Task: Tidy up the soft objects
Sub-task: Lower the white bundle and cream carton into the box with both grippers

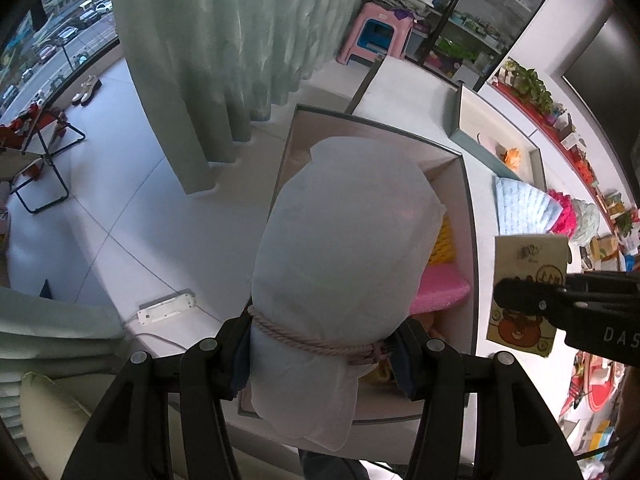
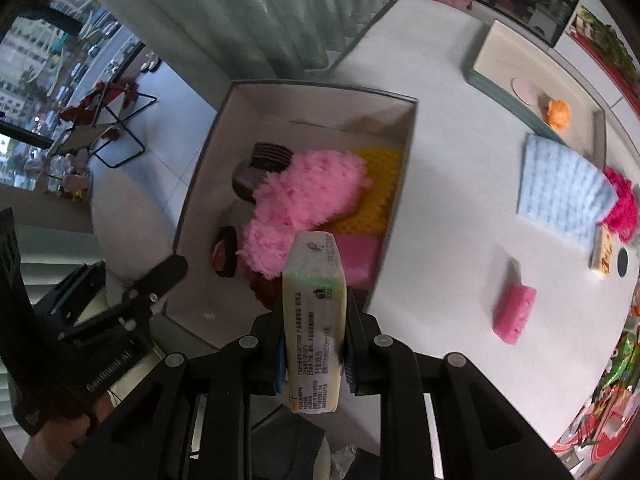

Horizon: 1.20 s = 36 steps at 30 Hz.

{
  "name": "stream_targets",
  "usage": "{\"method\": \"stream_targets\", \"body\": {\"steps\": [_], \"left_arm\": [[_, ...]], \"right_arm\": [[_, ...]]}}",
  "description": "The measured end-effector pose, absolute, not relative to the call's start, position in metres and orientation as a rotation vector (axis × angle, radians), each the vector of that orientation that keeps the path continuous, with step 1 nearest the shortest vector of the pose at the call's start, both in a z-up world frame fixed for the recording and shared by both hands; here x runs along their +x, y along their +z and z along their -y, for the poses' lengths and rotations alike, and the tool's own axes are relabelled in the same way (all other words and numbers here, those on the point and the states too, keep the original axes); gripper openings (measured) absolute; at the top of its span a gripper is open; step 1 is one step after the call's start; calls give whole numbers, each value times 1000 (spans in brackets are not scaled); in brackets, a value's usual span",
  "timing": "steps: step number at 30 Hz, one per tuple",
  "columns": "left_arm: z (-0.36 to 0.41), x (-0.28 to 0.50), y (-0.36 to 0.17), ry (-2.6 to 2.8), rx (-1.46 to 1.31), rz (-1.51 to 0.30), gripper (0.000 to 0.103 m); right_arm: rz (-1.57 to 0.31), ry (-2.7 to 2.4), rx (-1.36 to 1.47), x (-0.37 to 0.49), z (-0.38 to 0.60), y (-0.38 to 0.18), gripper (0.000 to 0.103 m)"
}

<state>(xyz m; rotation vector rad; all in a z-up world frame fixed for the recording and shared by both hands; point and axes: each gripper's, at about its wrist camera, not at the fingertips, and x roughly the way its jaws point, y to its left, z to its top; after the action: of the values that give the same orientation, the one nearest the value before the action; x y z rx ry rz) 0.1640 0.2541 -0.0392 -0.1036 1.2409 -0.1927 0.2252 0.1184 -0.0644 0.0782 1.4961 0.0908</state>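
My left gripper (image 1: 320, 344) is shut on a white cloth bundle (image 1: 344, 236) tied with a pale rope, held above the open grey box (image 1: 470, 216). My right gripper (image 2: 314, 344) is shut on a cream tissue pack (image 2: 314, 320), near the box's (image 2: 400, 184) front right corner. The pack also shows in the left wrist view (image 1: 528, 272). In the box lie a pink fluffy toy (image 2: 308, 204), a yellow foam pad (image 2: 376, 184), a pink sponge (image 2: 360, 260) and dark round cushions (image 2: 260, 168).
On the white table (image 2: 460, 184) lie a pink sponge block (image 2: 514, 308), a pale blue cloth (image 2: 560, 188), a magenta fluffy item (image 2: 622, 204) and a grey tray (image 2: 484, 64) holding an orange item (image 2: 558, 114). Green curtain (image 1: 224, 60) and a folding chair (image 1: 44, 152) stand at left.
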Motion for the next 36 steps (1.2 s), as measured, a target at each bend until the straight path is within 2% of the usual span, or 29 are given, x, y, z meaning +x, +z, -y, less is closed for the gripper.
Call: {"method": "stream_targets", "body": {"steps": [36], "left_arm": [[-217, 227, -62, -205, -6, -1300, 57]], "right_arm": [[-1500, 53, 106, 298, -108, -86, 24]]}}
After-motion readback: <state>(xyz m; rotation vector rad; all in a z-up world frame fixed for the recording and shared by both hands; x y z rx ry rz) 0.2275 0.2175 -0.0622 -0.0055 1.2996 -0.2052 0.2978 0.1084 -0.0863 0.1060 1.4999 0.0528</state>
